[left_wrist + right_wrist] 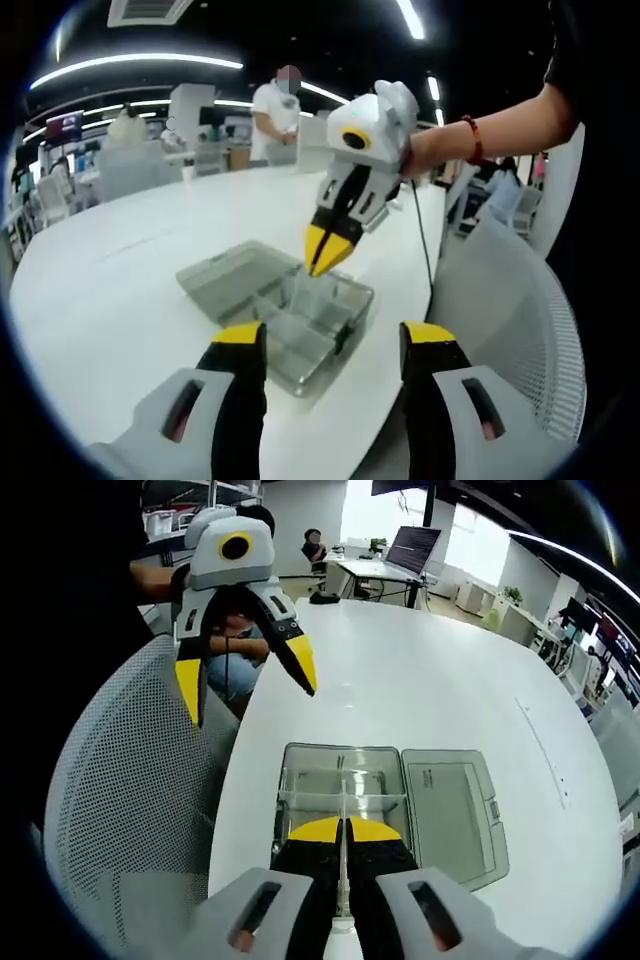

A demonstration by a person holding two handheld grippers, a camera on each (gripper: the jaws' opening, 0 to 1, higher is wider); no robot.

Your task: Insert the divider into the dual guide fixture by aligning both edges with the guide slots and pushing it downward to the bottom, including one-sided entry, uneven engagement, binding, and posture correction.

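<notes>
Now your right claw point(340, 832) clenched the thin clear divider point(342, 865) over the clear box point(300, 780); left claw point(334, 338) gaped, white desk point(420, 680) below.

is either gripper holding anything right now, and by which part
The right gripper is shut on a thin clear plastic divider, pinching its upper edge above the clear plastic compartment box. The left gripper is open and holds nothing.
</notes>
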